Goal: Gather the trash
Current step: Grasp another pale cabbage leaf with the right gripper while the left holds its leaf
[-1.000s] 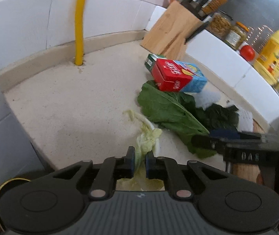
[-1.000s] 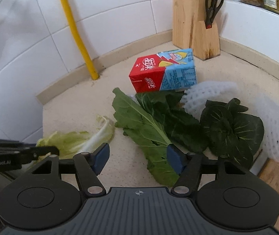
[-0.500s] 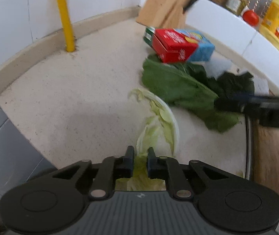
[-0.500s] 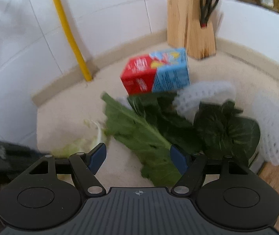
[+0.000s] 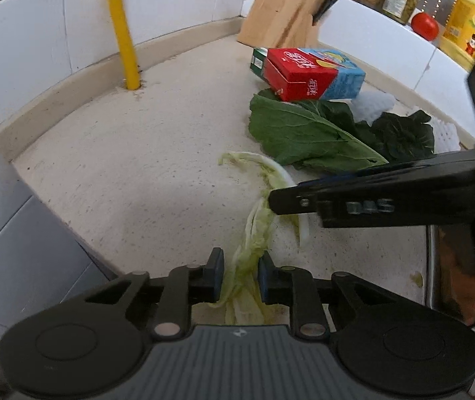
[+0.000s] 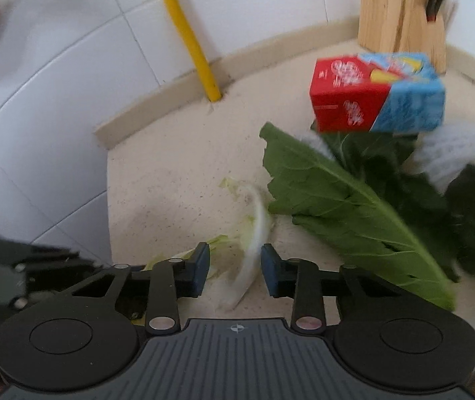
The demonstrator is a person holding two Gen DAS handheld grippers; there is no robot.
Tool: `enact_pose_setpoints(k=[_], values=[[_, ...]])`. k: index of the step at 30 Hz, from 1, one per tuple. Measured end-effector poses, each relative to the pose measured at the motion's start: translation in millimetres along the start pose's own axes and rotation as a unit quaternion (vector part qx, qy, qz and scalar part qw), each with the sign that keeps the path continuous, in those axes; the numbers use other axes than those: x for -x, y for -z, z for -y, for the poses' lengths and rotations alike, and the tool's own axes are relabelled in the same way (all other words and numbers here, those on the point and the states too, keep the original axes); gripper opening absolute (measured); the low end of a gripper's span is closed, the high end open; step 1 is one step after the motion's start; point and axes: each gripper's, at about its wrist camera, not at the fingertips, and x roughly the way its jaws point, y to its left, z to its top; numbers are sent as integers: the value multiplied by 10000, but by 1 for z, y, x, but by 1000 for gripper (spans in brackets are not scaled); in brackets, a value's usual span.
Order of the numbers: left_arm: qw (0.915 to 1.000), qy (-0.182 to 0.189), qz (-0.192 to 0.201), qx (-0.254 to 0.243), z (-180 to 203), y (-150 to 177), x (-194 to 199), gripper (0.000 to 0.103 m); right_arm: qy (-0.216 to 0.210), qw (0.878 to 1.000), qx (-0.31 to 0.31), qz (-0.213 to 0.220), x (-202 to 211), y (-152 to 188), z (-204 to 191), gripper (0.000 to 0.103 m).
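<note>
Left gripper (image 5: 239, 276) is sitting low at the surface (image 5: 144, 166) edge, its fingers parted a little around the pale cabbage leaf (image 5: 254, 233), pads not clearly pressing it. Right gripper (image 6: 235, 268) is reaching in from the side, fingers spread apart on either side of the same leaf's white stalk. Green leaves (image 6: 347, 210) and the red-and-blue carton (image 6: 377, 95) are lying just beyond.

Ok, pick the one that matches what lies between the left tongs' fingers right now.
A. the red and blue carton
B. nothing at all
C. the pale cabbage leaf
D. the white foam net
C: the pale cabbage leaf runs between the fingers of the left tongs, while the red and blue carton lies far back on the counter.
</note>
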Motion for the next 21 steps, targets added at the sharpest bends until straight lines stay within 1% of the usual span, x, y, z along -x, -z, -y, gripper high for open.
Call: enact_pose_setpoints(k=[2, 3, 4, 5, 7, 9, 13, 18, 21], values=[[9998, -103, 81, -143, 5, 1, -1, 18, 30, 10000, -11, -45, -6, 0, -1, 31], [9996, -151, 87, -203, 7, 2, -1, 17, 61, 10000, 2, -41, -8, -2, -2, 25], [9995, -205, 73, -236, 9, 1, -2, 13, 94, 9999, -7, -53, -8, -3, -2, 21], [9995, -226, 63, -227, 9, 1, -1, 9, 121, 9999, -38, -72, -9, -4, -1, 20], [9997, -153, 66, -166, 8, 2, 1, 7, 186, 9998, -73, -88, -8, -5, 1, 15], [10000, -43, 50, -46, 4, 4, 3, 6, 170, 9998, -136, -40, 1, -2, 6, 12], [9996, 217, 49, 159, 0, 3, 8, 6, 89, 9994, -303, 102, 25, 8, 15, 12], [9995, 277, 125, 128, 7, 0, 13, 6, 93, 9989, -419, 206, 46, 18, 21, 12], [9994, 284, 165, 99, 9, -1, 15, 6, 126, 9985, -474, 243, 51, 21, 22, 12]])
